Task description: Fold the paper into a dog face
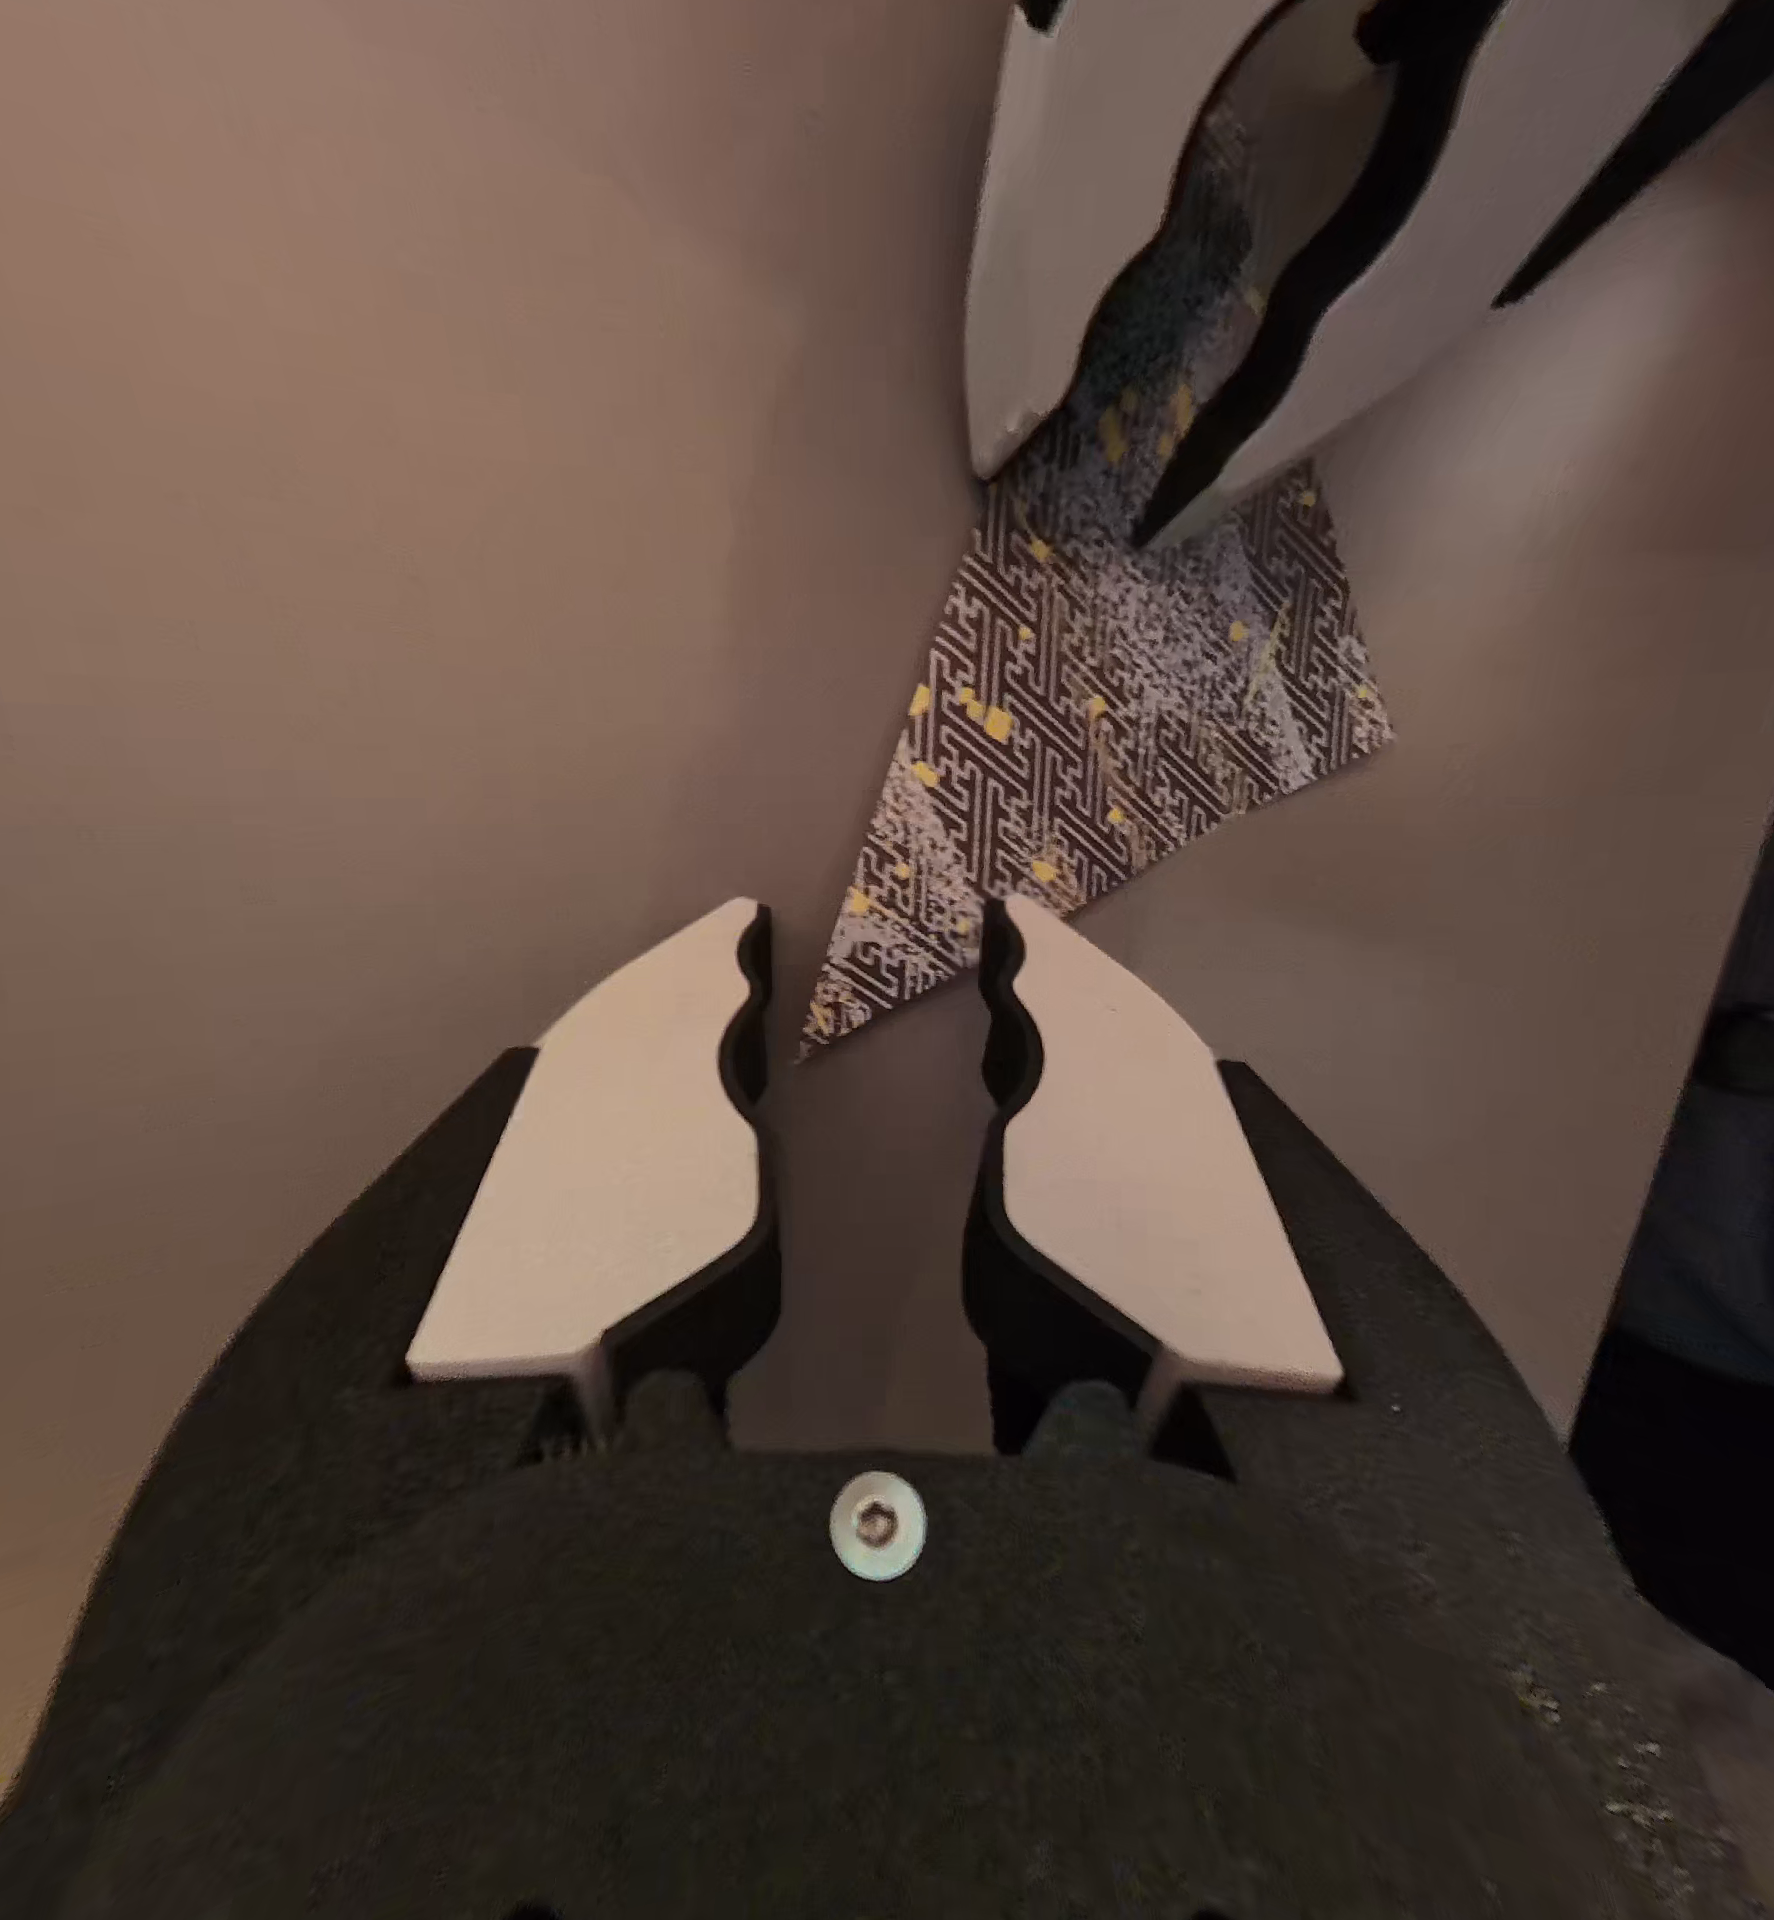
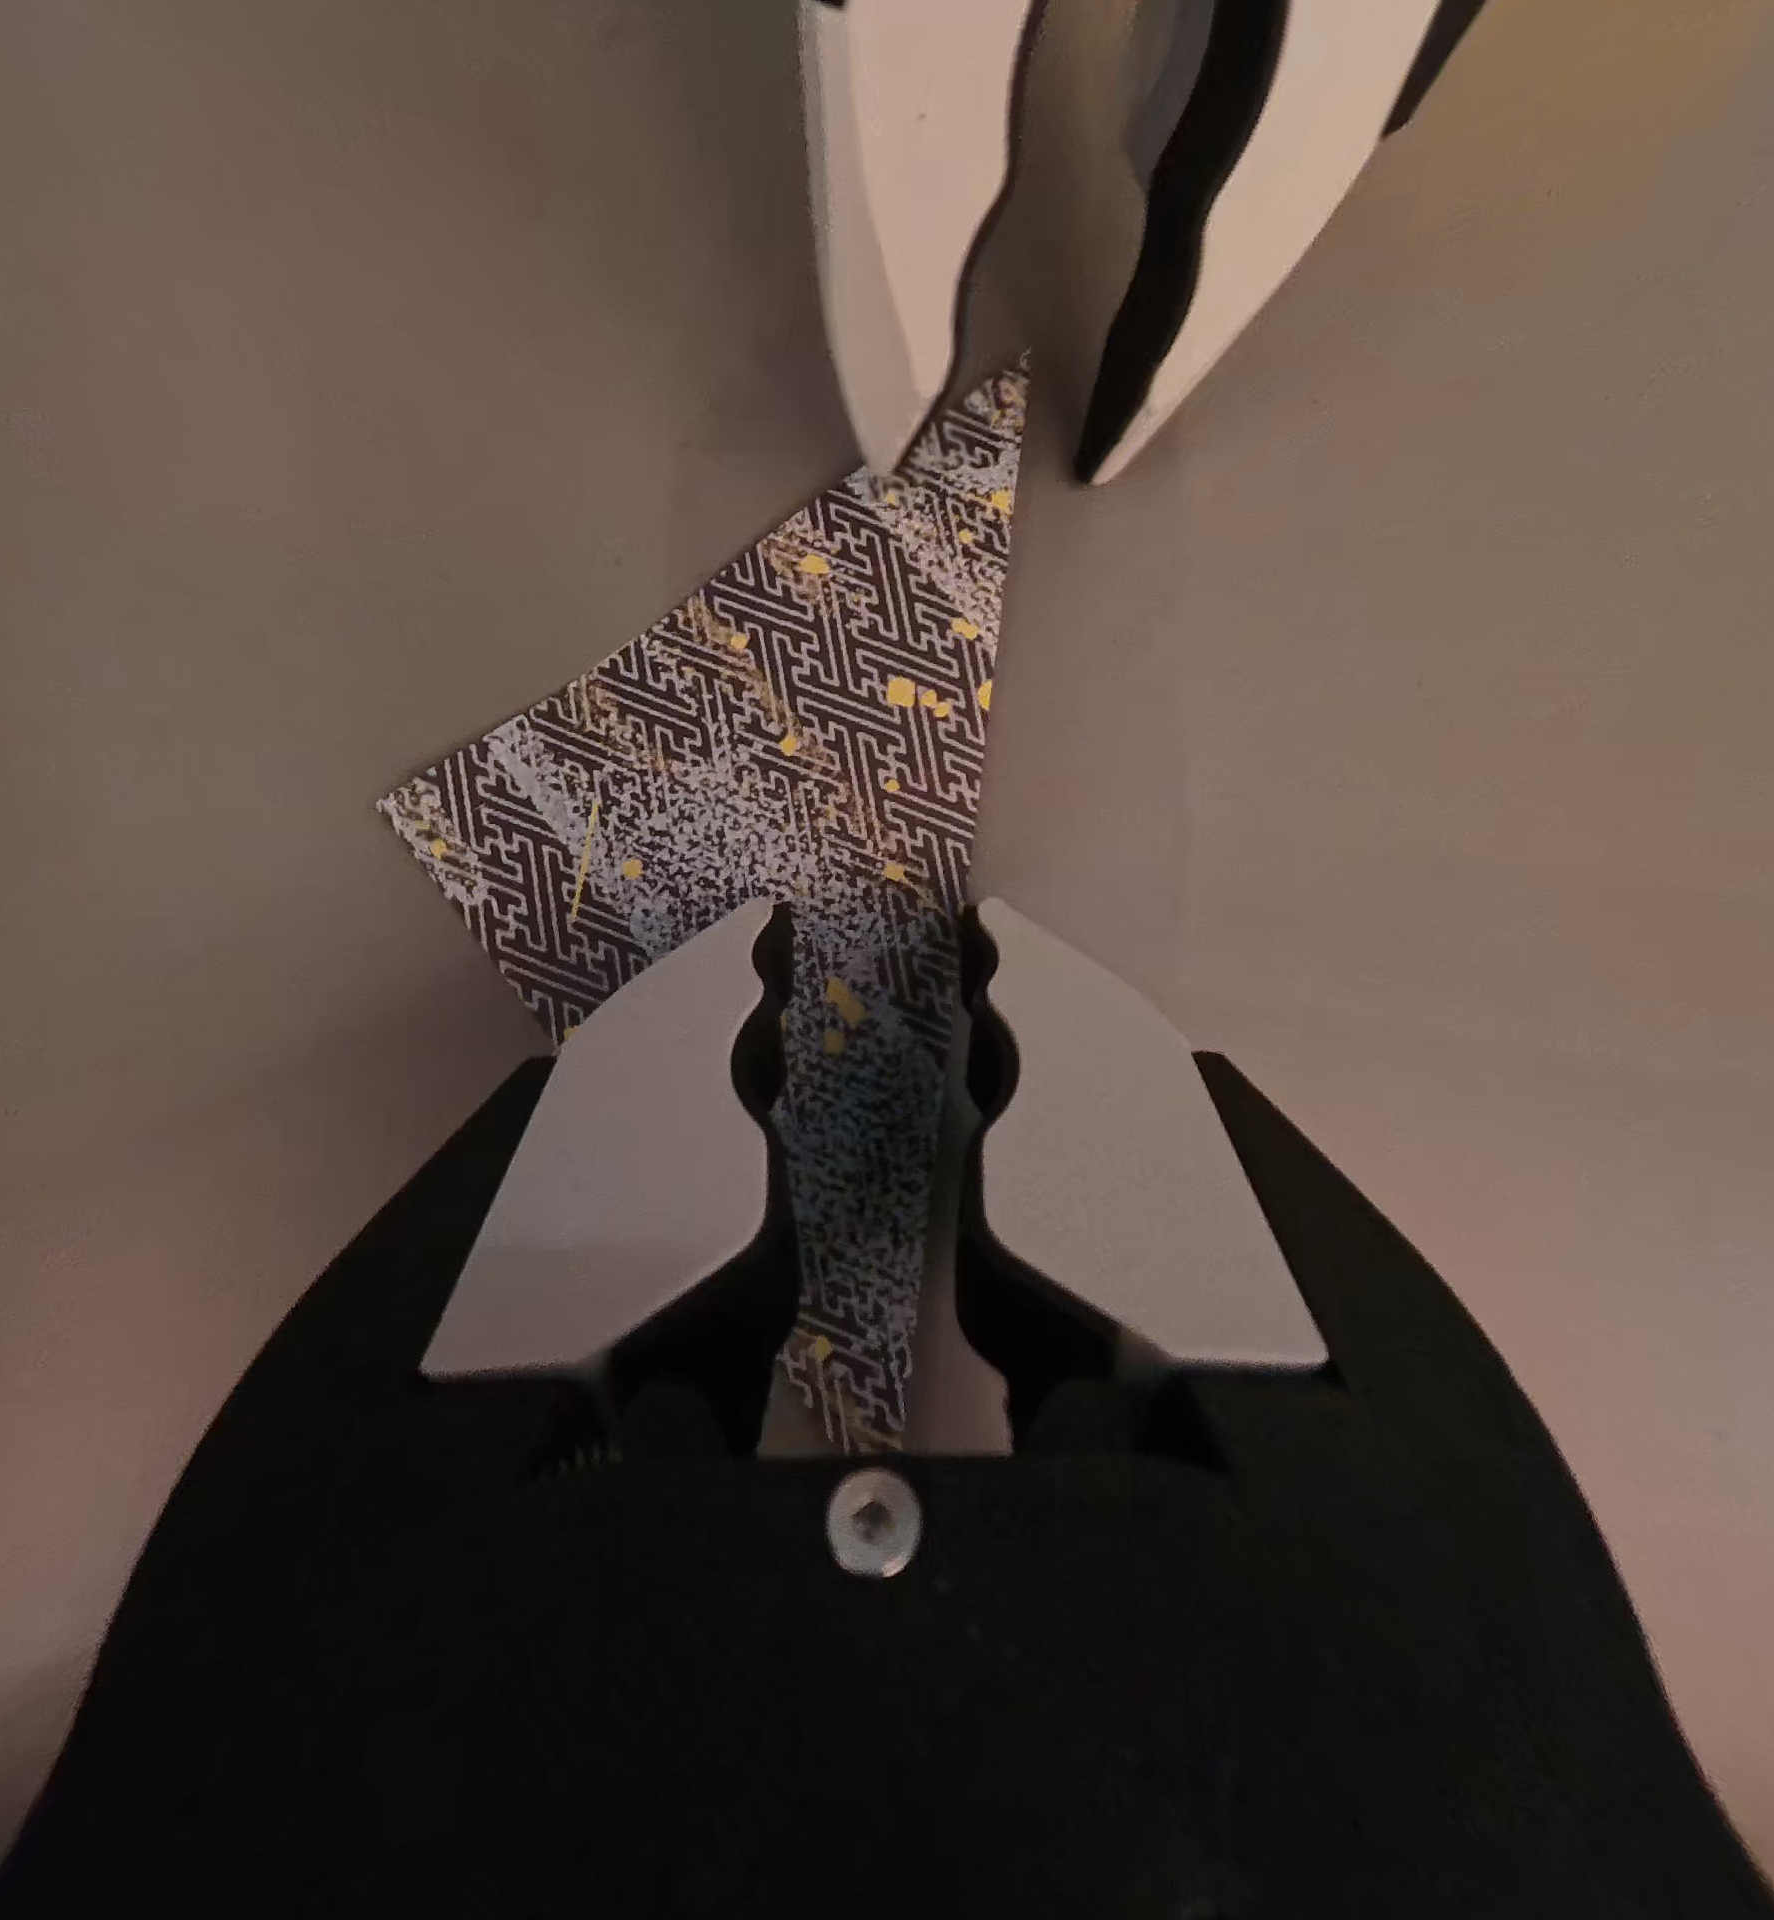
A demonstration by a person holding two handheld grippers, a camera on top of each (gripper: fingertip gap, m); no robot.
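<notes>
Left wrist view, left gripper (image 1: pixel 878 914) jaws apart, right gripper (image 2: pixel 872 920) jaws apart over patterned paper (image 2: pixel 758 748).

No readable text, labels, brands, numbers or signs in either view

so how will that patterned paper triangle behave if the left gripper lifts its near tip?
The patterned paper triangle looks thin and lies flat on the table, so it probably flops and weighs almost nothing. The right gripper straddles the far end, likely anchoring it. The left gripper may struggle to get under the edge.
</notes>
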